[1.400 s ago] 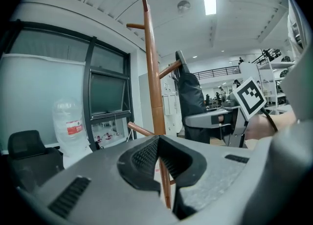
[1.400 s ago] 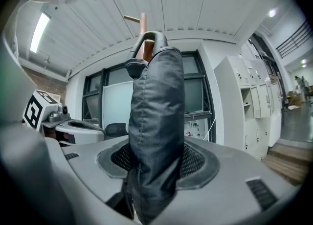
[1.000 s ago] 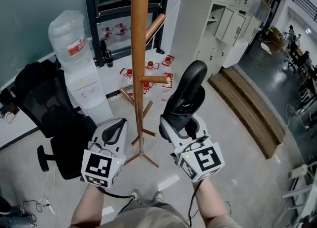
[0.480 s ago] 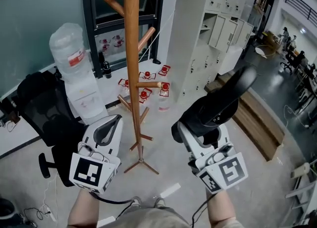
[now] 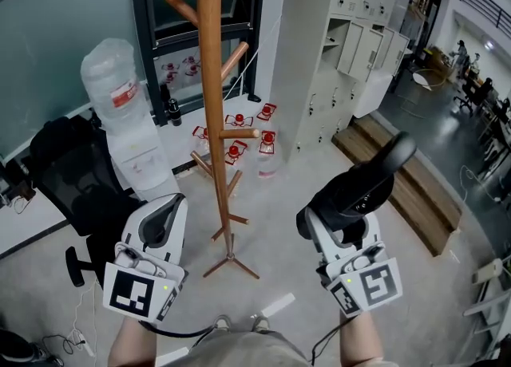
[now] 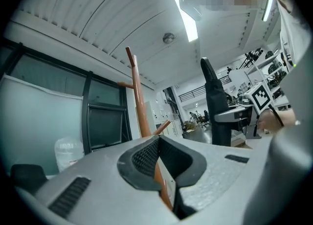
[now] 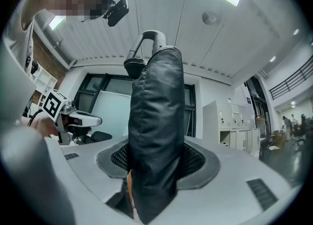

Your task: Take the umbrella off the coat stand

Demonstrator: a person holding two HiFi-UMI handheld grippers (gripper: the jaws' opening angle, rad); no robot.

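Note:
The black folded umbrella (image 5: pixel 359 190) is clear of the wooden coat stand (image 5: pixel 211 102) and held to its right, tilted up and away from me. My right gripper (image 5: pixel 339 226) is shut on the umbrella's body (image 7: pixel 156 136). The curved handle (image 7: pixel 146 43) rises above the jaws in the right gripper view. My left gripper (image 5: pixel 164 222) hangs left of the stand's foot, pads together and nothing in them. In the left gripper view the stand's pole (image 6: pixel 139 106) rises ahead, and the umbrella (image 6: pixel 214 106) shows to its right.
A water dispenser (image 5: pixel 120 102) and a black office chair (image 5: pixel 80 190) stand left of the stand. White lockers (image 5: pixel 359 30) and a low wooden step (image 5: pixel 407 190) lie to the right. Small red items (image 5: pixel 235 138) sit on the floor behind the stand's legs.
My right gripper has carried the umbrella rightward, away from the stand's lower peg. My left gripper has drifted left and away from the pole.

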